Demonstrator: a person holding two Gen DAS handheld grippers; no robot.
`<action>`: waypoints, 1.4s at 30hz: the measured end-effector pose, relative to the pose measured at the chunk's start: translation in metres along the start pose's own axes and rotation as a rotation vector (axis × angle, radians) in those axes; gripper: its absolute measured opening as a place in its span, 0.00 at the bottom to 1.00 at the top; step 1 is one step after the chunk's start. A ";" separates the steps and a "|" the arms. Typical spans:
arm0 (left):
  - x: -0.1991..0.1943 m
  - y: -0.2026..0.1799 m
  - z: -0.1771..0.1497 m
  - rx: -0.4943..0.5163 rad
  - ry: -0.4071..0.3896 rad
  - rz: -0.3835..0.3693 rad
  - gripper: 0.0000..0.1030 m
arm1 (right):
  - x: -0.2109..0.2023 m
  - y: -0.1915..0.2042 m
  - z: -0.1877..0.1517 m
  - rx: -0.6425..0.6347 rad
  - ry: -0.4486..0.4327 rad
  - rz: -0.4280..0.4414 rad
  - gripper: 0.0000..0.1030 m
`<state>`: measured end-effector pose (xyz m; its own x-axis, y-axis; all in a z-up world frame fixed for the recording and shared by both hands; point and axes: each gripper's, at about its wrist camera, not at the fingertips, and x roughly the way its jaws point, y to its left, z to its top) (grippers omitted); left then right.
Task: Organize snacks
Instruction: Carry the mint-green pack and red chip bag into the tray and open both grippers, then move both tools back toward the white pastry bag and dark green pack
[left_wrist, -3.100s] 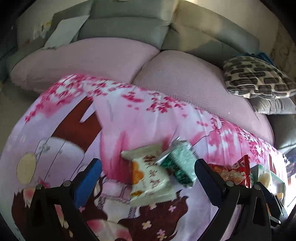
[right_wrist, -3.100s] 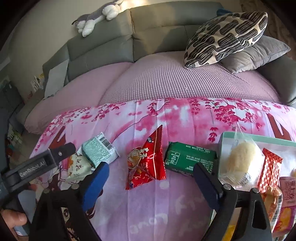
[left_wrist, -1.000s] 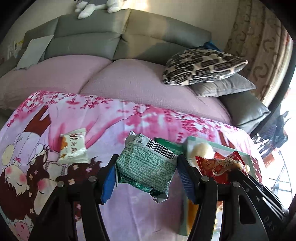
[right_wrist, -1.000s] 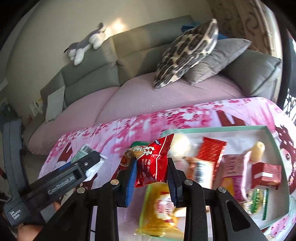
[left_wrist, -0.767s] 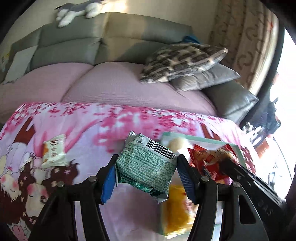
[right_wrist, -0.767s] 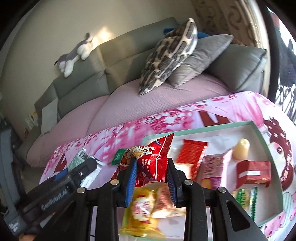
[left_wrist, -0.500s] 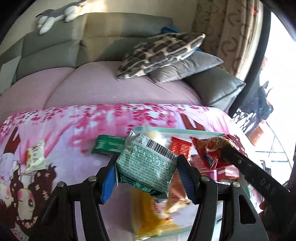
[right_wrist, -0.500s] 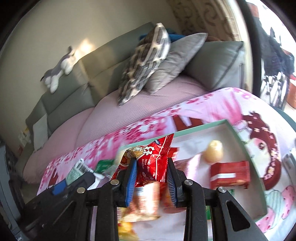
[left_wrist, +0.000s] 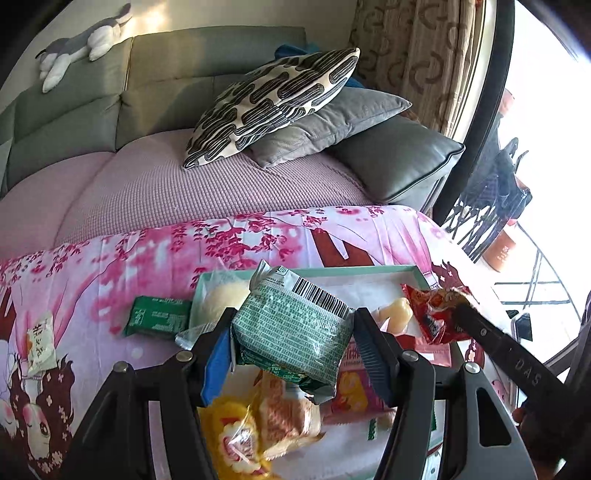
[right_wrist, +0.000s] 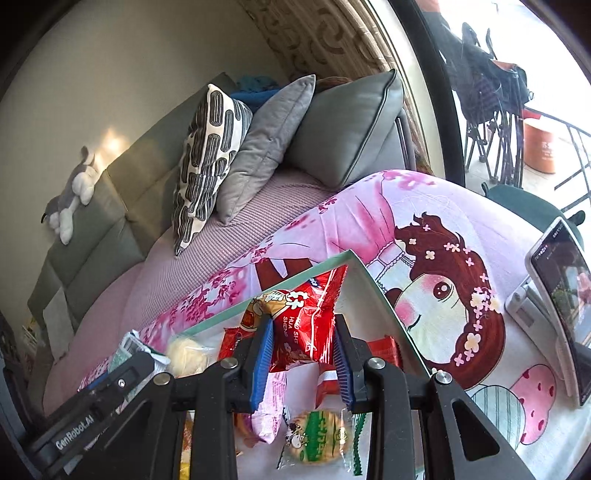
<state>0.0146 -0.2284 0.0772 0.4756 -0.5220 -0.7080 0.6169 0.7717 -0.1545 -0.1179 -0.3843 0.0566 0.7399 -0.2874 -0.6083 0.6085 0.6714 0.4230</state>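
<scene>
My left gripper (left_wrist: 293, 334) is shut on a green snack packet (left_wrist: 288, 325) with a barcode, held above the near left part of a pale green tray (left_wrist: 332, 270). My right gripper (right_wrist: 303, 350) is shut on a red peanut packet (right_wrist: 303, 314), held over the tray's far corner (right_wrist: 384, 295). The tray holds several snacks: a yellow packet (left_wrist: 236, 439), a round bun (left_wrist: 221, 295), a pale jelly (left_wrist: 395, 314), a green cookie packet (right_wrist: 314, 437), a pink packet (right_wrist: 271, 410). In the left wrist view the red packet (left_wrist: 432, 314) shows at the right.
A flat green packet (left_wrist: 159, 317) and a white-orange packet (left_wrist: 38, 341) lie on the pink cartoon cloth (left_wrist: 258, 236) left of the tray. A phone on a stand (right_wrist: 561, 295) sits right of the tray. Sofa pillows (left_wrist: 273, 99) lie behind.
About three seconds ago both grippers stood open over snacks on the cloth. Over the last second both, each shut on its packet, swung right until they came over the tray.
</scene>
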 end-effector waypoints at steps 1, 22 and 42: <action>0.002 -0.001 0.001 0.002 0.004 0.003 0.63 | 0.003 -0.002 0.000 0.003 0.004 0.002 0.32; 0.085 -0.015 0.005 0.032 0.185 0.072 0.63 | 0.051 -0.005 -0.024 -0.050 0.144 -0.081 0.32; 0.064 -0.016 0.011 0.036 0.167 0.109 0.72 | 0.051 0.009 -0.026 -0.152 0.166 -0.161 0.63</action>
<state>0.0423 -0.2788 0.0420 0.4322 -0.3666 -0.8239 0.5908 0.8054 -0.0485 -0.0823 -0.3749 0.0123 0.5722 -0.2918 -0.7664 0.6557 0.7242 0.2138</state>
